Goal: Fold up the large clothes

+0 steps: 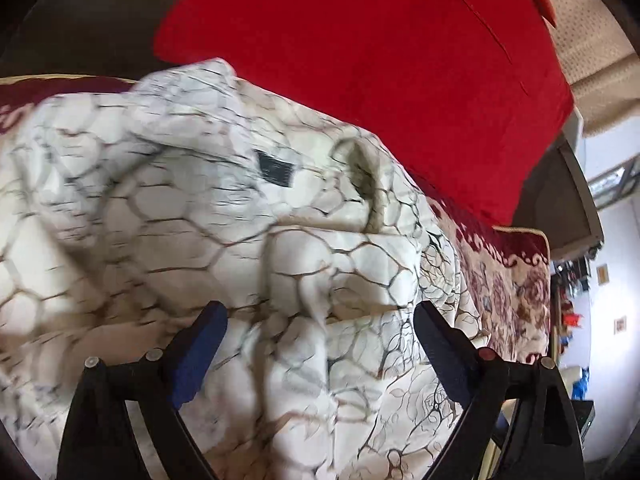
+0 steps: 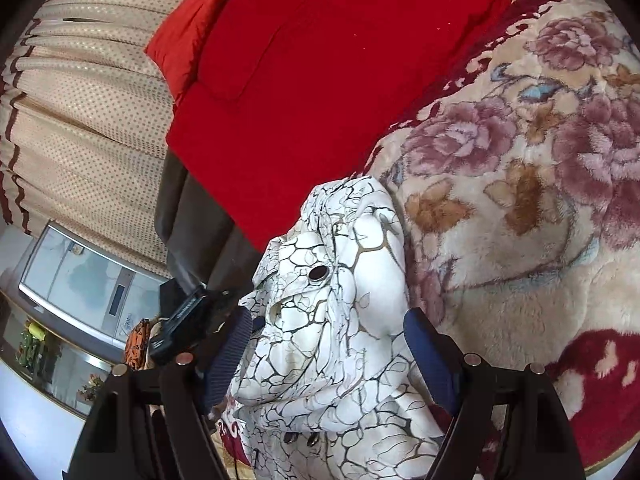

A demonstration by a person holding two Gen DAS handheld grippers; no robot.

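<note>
White marble-veined garment (image 2: 332, 320) is straddled by both spread grippers (image 1: 320, 344) (image 2: 328, 344); black button (image 2: 319, 273), twelve o'clock, is shown only in right view.

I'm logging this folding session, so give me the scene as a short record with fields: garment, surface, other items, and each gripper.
garment: white garment with dark vein pattern, crumpled, not yet folded flat
detail: dark button and a dark label showing
surface: floral plush blanket
other items: red cushion lying beyond the garment
left gripper: open, fabric lies between its fingers
right gripper: open, fingers either side of a bunched part
</note>
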